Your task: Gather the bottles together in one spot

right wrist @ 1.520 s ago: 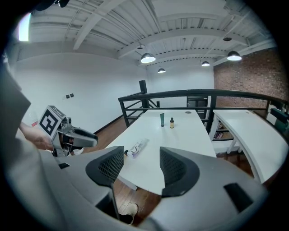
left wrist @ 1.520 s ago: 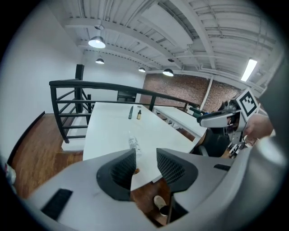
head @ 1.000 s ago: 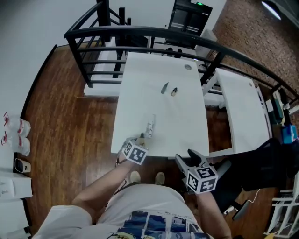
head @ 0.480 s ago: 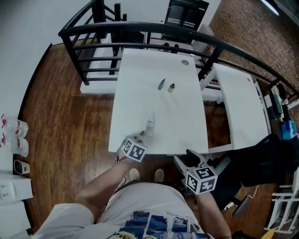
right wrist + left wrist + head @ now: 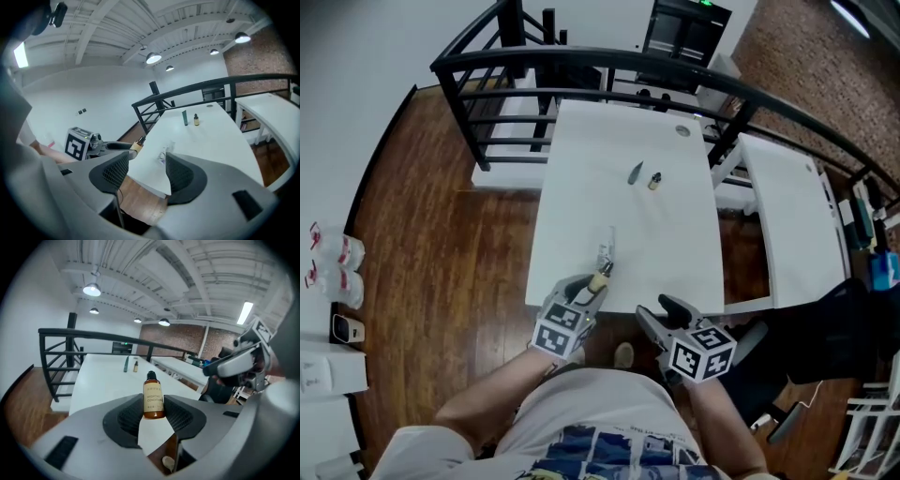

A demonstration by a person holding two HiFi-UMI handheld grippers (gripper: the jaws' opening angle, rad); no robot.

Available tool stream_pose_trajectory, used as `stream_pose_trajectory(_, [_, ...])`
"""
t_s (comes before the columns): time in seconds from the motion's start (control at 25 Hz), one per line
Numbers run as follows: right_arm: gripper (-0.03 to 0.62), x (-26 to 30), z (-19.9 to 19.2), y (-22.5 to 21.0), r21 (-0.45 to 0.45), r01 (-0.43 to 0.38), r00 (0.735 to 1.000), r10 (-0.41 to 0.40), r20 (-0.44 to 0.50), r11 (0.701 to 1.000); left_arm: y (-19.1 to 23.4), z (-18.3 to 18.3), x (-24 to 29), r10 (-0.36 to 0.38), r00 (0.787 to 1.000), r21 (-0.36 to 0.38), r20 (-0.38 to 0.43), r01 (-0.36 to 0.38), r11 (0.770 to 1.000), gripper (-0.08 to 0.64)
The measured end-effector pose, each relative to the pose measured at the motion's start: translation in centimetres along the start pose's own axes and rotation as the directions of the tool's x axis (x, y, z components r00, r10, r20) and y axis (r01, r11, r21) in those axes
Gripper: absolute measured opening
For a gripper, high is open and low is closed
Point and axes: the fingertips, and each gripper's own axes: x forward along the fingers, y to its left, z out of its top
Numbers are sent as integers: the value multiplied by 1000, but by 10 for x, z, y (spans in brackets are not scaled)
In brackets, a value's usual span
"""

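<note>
My left gripper (image 5: 153, 416) has a small amber bottle (image 5: 153, 400) with a black cap upright between its pads. The jaws are still closing on it. In the head view this bottle (image 5: 598, 279) is at the near edge of the white table (image 5: 675, 253). A clear bottle (image 5: 606, 249) lies just beyond it. Far up the table lie a green tube (image 5: 635, 173) and a second small amber bottle (image 5: 654, 180). My right gripper (image 5: 661, 314) hovers off the near edge, open, with nothing between its pads (image 5: 115, 174).
A black railing (image 5: 581, 70) curves round the table's far and left sides. A second white table (image 5: 783, 220) stands to the right. Wooden floor (image 5: 441, 234) lies on the left, where several plastic bottles (image 5: 333, 267) sit by the wall.
My left gripper has moved in at the table's near edge and its jaws have closed round the amber bottle. The right gripper has shifted slightly left.
</note>
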Motion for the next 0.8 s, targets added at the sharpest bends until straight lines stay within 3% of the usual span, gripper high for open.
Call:
stream_pose_trajectory(0.12, [272,10,20,22,119,-131,989,122,80,984,-39,41,-15,-108,988,129,112,93,987,144])
stream_pose_trajectory(0.2, [262,12,32,34,194,-220,971,196,133,956,-63,56,-24,-162,975,240,153,122,963,144])
stream_pose_trajectory(0.24, [227,12,35,39,218,-250,964,220,150,943,-73,60,-28,-183,969,292,166,129,948,144])
stream_pose_trajectory(0.32, [220,12,38,45,234,-285,954,250,166,930,-88,61,-34,-209,961,367,182,131,921,141])
stream_pose_trajectory(0.44, [135,8,36,51,234,-307,946,270,178,922,-93,57,-36,-223,957,385,185,138,913,143])
stream_pose_trajectory(0.64, [133,-2,34,46,215,-258,958,220,186,942,-103,52,-34,-280,947,401,158,197,894,150])
stream_pose_trajectory(0.8, [133,-19,41,29,128,-167,970,139,201,978,-101,55,-39,-313,939,394,140,238,888,164])
